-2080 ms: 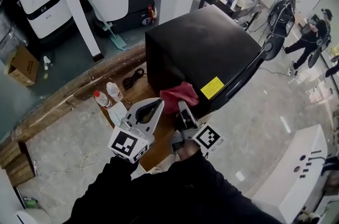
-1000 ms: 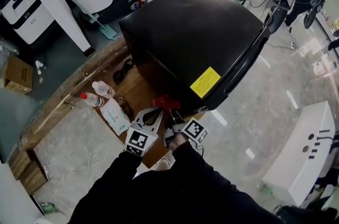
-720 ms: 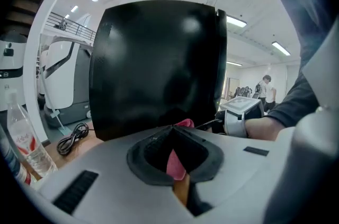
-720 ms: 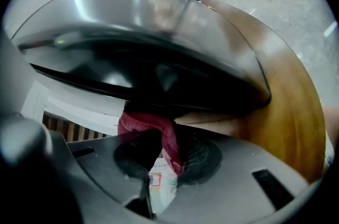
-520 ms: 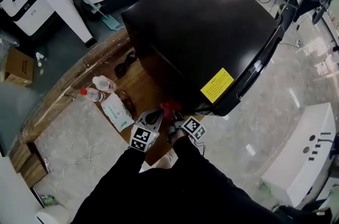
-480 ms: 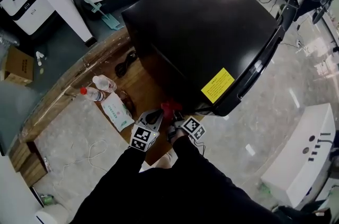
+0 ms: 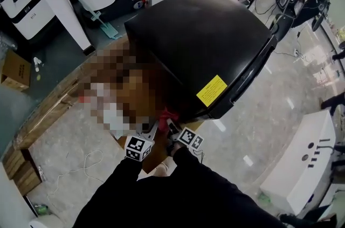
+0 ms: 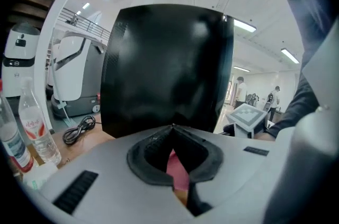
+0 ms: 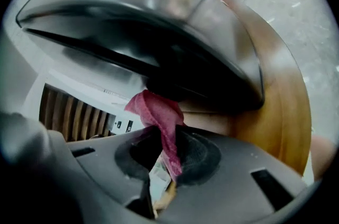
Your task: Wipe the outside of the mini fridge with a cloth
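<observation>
The black mini fridge [image 7: 205, 43] stands on a low wooden platform [image 7: 150, 154], with a yellow label [image 7: 211, 90] on its near side. My right gripper [image 7: 172, 122] is shut on a red cloth [image 7: 170, 113], which presses against the fridge's bottom edge. In the right gripper view the cloth [image 9: 158, 109] runs up from the shut jaws of the right gripper [image 9: 168, 135] to the fridge's underside [image 9: 148, 11]. Just to its left, my left gripper [image 7: 156, 127] is shut and empty. In the left gripper view the left gripper [image 8: 172, 127] faces the fridge's dark side [image 8: 164, 69].
Two water bottles [image 8: 32, 127] and a black cable [image 8: 79, 130] lie on the platform left of the fridge. White machines [image 7: 32, 0] and a cardboard box [image 7: 13, 68] stand at the back left. A white bench [image 7: 302, 167] is at right, people [image 7: 307, 0] beyond.
Both grippers and the cloth have slid down the fridge's near side, from beside the yellow label to its bottom edge. The head view has drawn back and shifted.
</observation>
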Action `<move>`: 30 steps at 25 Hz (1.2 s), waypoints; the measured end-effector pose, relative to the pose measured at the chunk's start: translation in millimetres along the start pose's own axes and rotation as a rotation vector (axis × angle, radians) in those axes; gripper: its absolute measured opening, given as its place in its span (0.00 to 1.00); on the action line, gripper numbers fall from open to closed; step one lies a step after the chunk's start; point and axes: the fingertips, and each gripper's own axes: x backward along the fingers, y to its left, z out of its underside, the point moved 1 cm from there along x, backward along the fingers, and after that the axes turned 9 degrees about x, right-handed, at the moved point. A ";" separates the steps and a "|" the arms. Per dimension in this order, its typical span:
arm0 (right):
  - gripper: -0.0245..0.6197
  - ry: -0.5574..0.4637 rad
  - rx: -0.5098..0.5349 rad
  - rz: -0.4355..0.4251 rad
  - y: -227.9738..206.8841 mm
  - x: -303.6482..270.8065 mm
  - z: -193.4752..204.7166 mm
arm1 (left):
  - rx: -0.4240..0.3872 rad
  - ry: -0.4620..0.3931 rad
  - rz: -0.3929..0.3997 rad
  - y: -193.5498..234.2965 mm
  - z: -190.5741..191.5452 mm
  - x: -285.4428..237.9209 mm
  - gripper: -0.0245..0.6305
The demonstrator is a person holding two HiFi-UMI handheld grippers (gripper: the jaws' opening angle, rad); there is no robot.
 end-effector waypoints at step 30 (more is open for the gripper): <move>0.15 -0.113 1.274 -0.726 246.0 354.4 -231.2 | -0.097 -0.432 -0.039 -328.0 -205.8 80.5 0.05</move>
